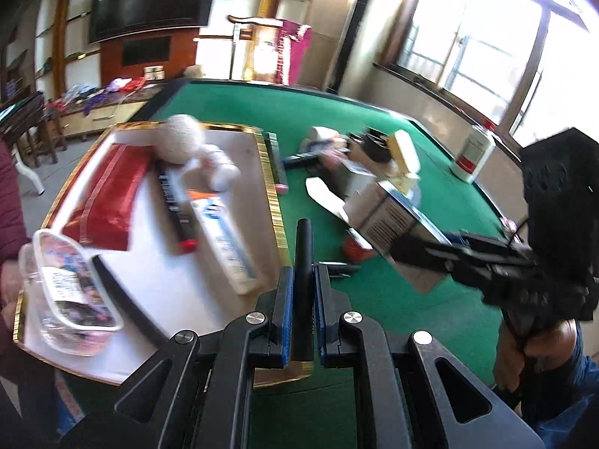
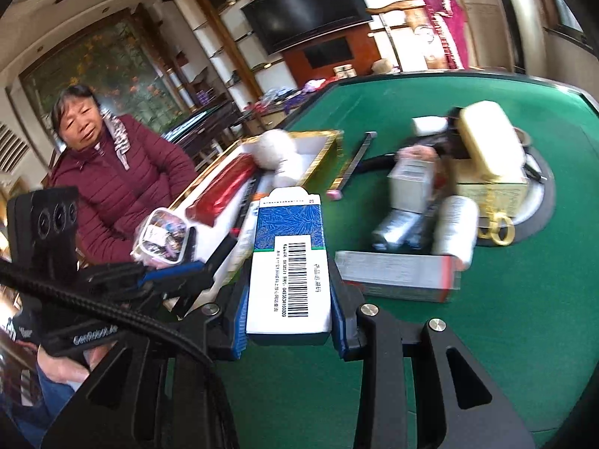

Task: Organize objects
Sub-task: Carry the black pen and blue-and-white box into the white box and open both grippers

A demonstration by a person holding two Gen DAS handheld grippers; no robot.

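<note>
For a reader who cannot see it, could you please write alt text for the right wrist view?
The right gripper is shut on a blue-and-white barcoded box over a green table. Behind it sit a gold-rimmed tray and a cluster of boxes.

A home living room: wall-mounted television (image 2: 307,7), display shelves (image 2: 224,56), green felt table (image 2: 411,355).

1. One gold-rimmed tray (image 1: 269,172) is counted.
2. One red box (image 1: 105,202) is counted.
3. One plush toy (image 1: 187,142) is counted.
4. Two grippers are counted: left gripper (image 1: 303,292), right gripper (image 2: 288,299).
5. One white bottle (image 1: 473,157) is counted.
</note>
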